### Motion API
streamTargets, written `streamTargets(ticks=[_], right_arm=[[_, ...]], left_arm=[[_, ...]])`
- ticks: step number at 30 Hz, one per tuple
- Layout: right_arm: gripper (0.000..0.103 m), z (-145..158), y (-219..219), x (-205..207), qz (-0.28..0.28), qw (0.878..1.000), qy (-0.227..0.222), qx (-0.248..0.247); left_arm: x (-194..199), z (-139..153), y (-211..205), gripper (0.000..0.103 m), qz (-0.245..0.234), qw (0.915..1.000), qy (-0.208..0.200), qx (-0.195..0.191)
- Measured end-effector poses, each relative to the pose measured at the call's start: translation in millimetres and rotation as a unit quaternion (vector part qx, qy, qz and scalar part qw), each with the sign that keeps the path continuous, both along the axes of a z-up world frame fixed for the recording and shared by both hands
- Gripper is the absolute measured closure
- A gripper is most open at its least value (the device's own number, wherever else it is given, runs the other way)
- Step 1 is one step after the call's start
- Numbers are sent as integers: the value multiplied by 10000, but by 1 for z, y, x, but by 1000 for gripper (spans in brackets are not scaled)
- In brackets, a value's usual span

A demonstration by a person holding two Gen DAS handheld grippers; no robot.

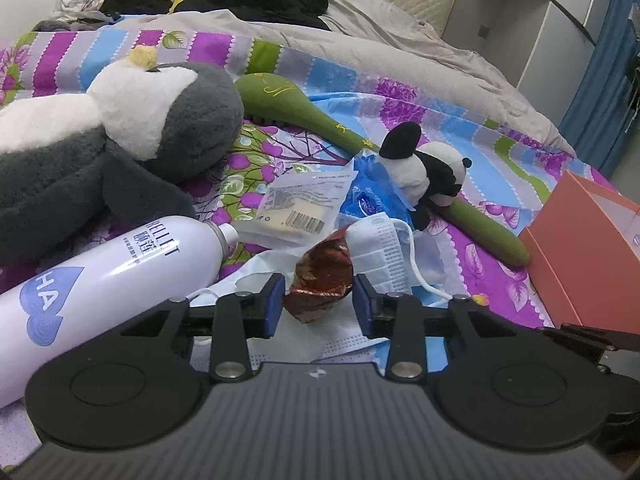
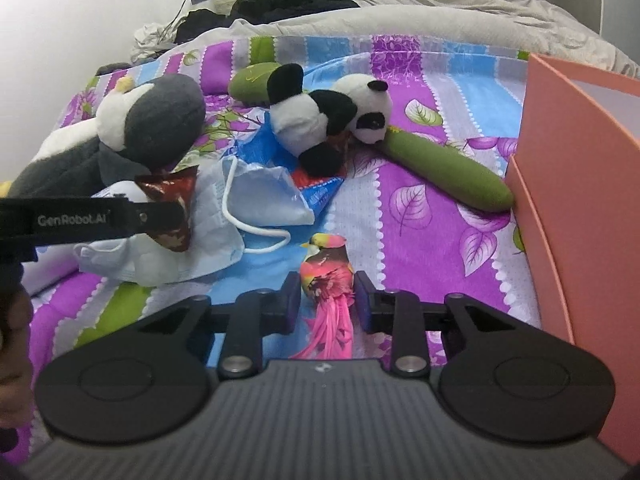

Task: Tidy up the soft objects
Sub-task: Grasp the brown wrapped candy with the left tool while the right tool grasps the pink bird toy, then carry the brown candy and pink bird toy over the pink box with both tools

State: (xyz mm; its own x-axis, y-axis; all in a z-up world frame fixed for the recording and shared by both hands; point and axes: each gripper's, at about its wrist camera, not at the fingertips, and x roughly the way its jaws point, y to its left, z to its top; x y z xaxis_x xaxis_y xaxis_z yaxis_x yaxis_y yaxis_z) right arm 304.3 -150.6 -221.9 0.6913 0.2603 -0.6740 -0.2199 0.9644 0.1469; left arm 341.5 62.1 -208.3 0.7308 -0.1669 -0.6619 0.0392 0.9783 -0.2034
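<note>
On the patterned bed lie a grey and white plush penguin [image 1: 120,140] [image 2: 132,136], a small plush panda [image 1: 428,172] [image 2: 332,120] and a long green plush stick [image 1: 492,236] [image 2: 444,164] under the panda. My left gripper [image 1: 319,300] is shut on a crumpled red-brown foil wrapper [image 1: 324,276], which also shows in the right wrist view [image 2: 172,200]. My right gripper [image 2: 327,300] is shut on a pink feathered toy bird [image 2: 328,276] just above the sheet.
An orange open box [image 1: 580,252] [image 2: 580,184] stands at the right. A white spray bottle [image 1: 104,280], face masks [image 2: 224,216], a blue packet [image 1: 368,196] and a clear barcode bag [image 1: 296,208] lie around. Grey duvet and black clothes lie behind.
</note>
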Motion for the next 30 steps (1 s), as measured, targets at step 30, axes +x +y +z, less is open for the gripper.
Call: streamTargets(ticks=[30], right_arm=[[71, 46, -28, -101, -167, 9996, 92, 203]], left_arm=[[-116, 33, -23, 68, -138, 9996, 241, -107]])
